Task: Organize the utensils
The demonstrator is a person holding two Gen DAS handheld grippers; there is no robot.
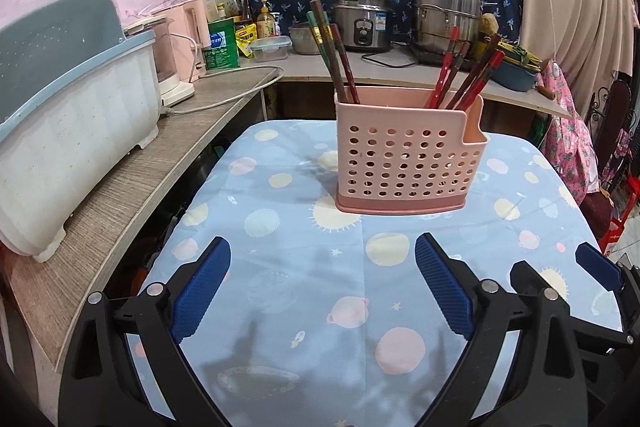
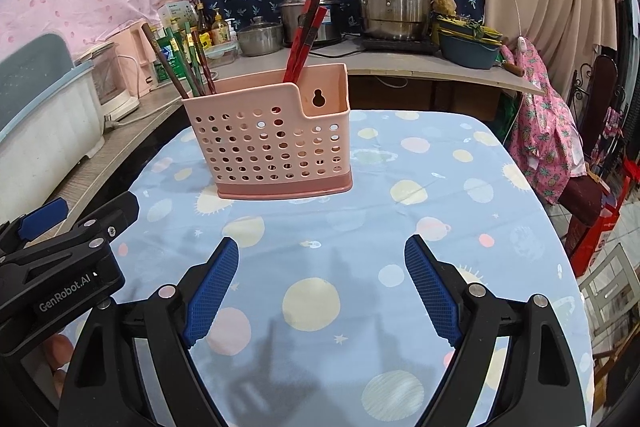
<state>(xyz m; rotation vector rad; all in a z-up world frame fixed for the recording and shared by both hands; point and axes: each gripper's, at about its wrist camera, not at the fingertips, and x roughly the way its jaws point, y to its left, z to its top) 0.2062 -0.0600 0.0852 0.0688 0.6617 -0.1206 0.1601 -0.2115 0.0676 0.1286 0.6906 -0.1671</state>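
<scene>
A pink perforated holder [image 1: 408, 155] is stood at twelve o'clock on the cloth-covered counter [image 1: 280, 267], chopsticks [image 1: 460, 75] seemingly sorted by colour into its ends. Both the left gripper [image 1: 322, 287] and right gripper [image 2: 322, 287] are held wide open, empty.

Only one text reads clearly: "GenRobot.AI", in pale letters on the black body of the left hand-held gripper [image 2: 60, 223], seen from the right wrist view at the far left, beside the right hand-held gripper [image 2: 322, 281]. The green box [image 1: 219, 45] and bottles on the counter [image 1: 256, 73] ahead carry printed labels — too small and blurred to read.
</scene>
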